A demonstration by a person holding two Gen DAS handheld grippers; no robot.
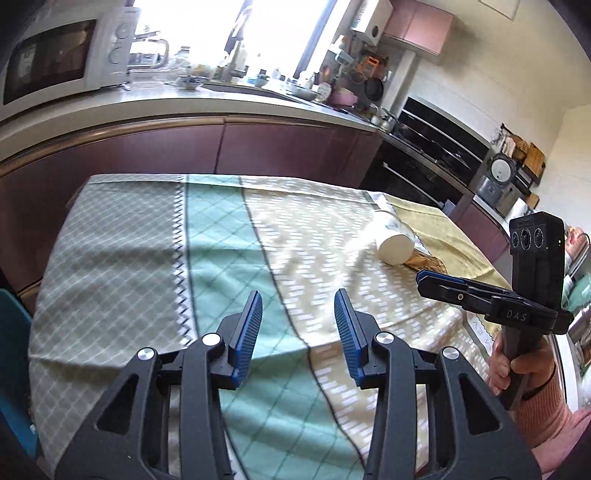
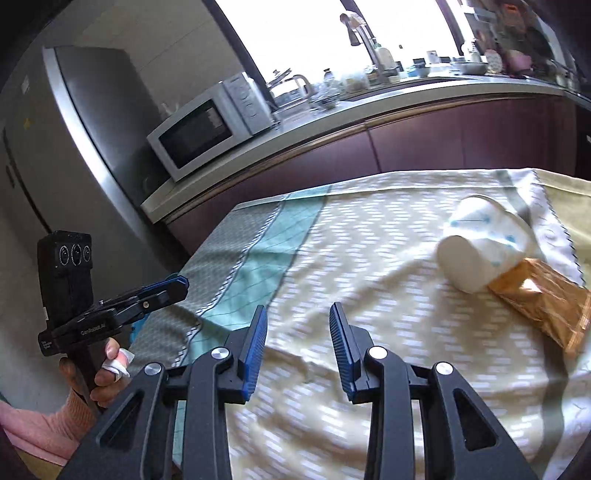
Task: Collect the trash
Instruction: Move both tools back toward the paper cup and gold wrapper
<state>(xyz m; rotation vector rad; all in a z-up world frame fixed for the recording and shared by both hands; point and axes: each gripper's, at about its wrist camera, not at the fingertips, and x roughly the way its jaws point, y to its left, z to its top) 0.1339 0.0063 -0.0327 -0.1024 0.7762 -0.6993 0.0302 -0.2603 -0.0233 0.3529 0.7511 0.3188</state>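
Lying on its side, a white cup [image 2: 484, 247] is seen at the right of the right wrist frame, touching a brown wrapper [image 2: 543, 299] on the cloth [image 2: 369, 236]. Both the left gripper [image 1: 298, 332] and right gripper [image 2: 298, 341] are held above the cloth with fingers spread, nothing pinched.

A home kitchen: a white microwave [image 2: 212, 127] on a long counter [image 1: 207, 105] with dark red cabinet fronts, a sink tap [image 2: 360, 31] under a bright window, and a steel fridge [image 2: 85, 122].
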